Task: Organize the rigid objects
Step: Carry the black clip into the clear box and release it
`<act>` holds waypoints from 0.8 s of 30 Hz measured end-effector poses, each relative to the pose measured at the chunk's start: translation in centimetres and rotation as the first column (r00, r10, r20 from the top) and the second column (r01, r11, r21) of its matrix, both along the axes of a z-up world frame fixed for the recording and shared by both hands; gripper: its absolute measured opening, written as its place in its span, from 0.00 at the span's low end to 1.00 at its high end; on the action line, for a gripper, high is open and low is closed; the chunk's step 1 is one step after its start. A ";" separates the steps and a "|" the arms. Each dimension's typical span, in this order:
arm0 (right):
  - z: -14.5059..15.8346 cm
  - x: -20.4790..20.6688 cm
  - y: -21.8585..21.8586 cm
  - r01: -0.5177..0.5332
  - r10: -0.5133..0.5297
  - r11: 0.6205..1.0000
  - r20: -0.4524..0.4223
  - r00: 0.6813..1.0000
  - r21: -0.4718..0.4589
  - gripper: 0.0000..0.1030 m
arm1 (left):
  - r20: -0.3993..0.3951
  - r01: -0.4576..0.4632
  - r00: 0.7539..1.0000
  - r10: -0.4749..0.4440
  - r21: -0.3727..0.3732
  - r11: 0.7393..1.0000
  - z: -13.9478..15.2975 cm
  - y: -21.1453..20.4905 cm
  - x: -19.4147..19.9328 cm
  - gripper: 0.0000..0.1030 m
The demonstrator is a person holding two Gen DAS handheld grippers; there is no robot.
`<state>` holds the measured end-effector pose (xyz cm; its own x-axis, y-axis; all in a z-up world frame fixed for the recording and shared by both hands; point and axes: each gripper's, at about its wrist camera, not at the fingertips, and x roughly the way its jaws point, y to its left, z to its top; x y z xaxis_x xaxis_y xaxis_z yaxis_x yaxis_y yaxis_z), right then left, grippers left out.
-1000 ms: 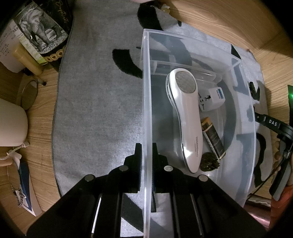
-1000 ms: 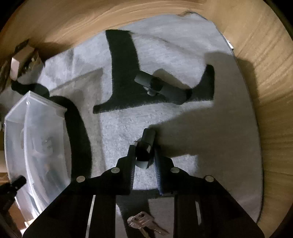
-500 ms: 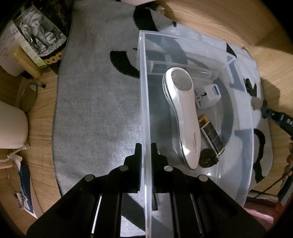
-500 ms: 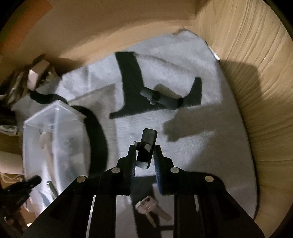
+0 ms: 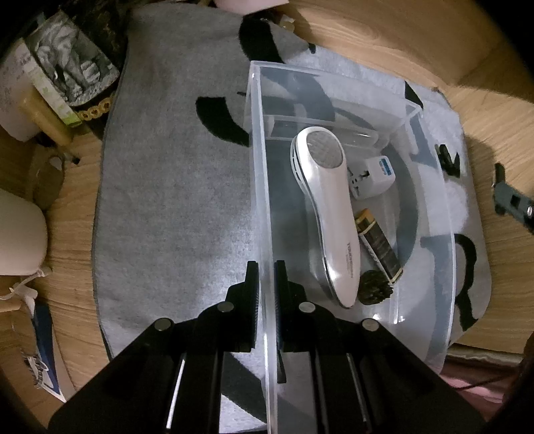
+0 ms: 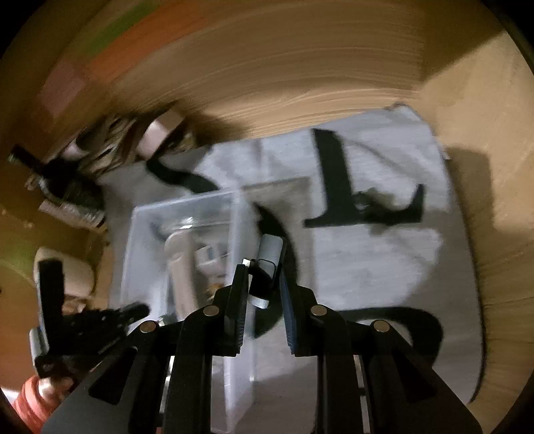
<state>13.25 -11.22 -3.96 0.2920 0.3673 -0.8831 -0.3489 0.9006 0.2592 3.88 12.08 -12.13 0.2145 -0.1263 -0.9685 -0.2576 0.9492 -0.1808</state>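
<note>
**Small grey cylinder pinched above the mat, clear bin wall clamped**

My right hand-held gripper (image 6: 263,283) is pinching a small grey cylindrical piece with a dark clip (image 6: 267,263) between its pads; the piece stands nearly upright between my fingers, its top end poking out past the fingertips. It hangs in the air over the grey mat with black shapes (image 6: 377,267), just beside the right wall of the clear rectangular plastic bin (image 6: 187,213). The view here is blurred, so I cannot make out finer detail on the piece.

My left hand-held gripper (image 5: 265,283) is pressed together on the bin's long left wall (image 5: 262,200), one finger outside it and one inside. In the bin lie a long white handheld device with a round metal mesh head (image 5: 330,213), a white travel plug adapter with a blue label (image 5: 372,177) just beside that head, a black-and-gold battery (image 5: 378,243) alongside the device's body, and a dark spiky pinecone-like lump (image 5: 373,290) at the battery's near end, beside the device's tip.

The bin sits on the mat, which lies on a light wooden worktop (image 5: 383,30). A second dark cylindrical piece (image 6: 377,207) lies on the mat, well apart from the bin. Off the mat's left edge are a box printed with an elephant picture (image 5: 71,66) and a rounded white object (image 5: 20,230).
</note>
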 end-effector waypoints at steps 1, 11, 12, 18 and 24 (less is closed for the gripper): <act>-0.1 -0.2 0.5 -0.014 0.014 1.000 -0.005 1.000 0.002 0.17 | 0.001 -0.004 1.000 0.004 -0.008 1.000 0.0 0.1 -0.1 0.07; -1.9 -1.8 4.9 -0.138 0.137 0.990 -0.052 0.989 -0.014 0.17 | 0.005 0.005 1.000 -0.005 -0.012 1.000 0.3 0.2 -0.5 0.07; -2.1 -1.9 5.1 -0.144 0.143 0.989 -0.057 0.988 -0.017 0.17 | 0.006 0.006 1.000 -0.006 -0.011 1.000 0.4 0.2 -0.5 0.07; -4.3 -1.8 6.7 -0.183 0.178 0.982 -0.112 0.978 -0.037 0.17 | 0.022 0.007 1.000 -0.007 -0.005 1.000 0.9 0.1 -0.4 0.07; -5.7 -1.7 8.5 -0.236 0.226 0.970 -0.136 0.965 -0.062 0.17 | 0.020 0.004 1.000 -0.004 -0.006 1.000 0.9 0.1 -0.4 0.07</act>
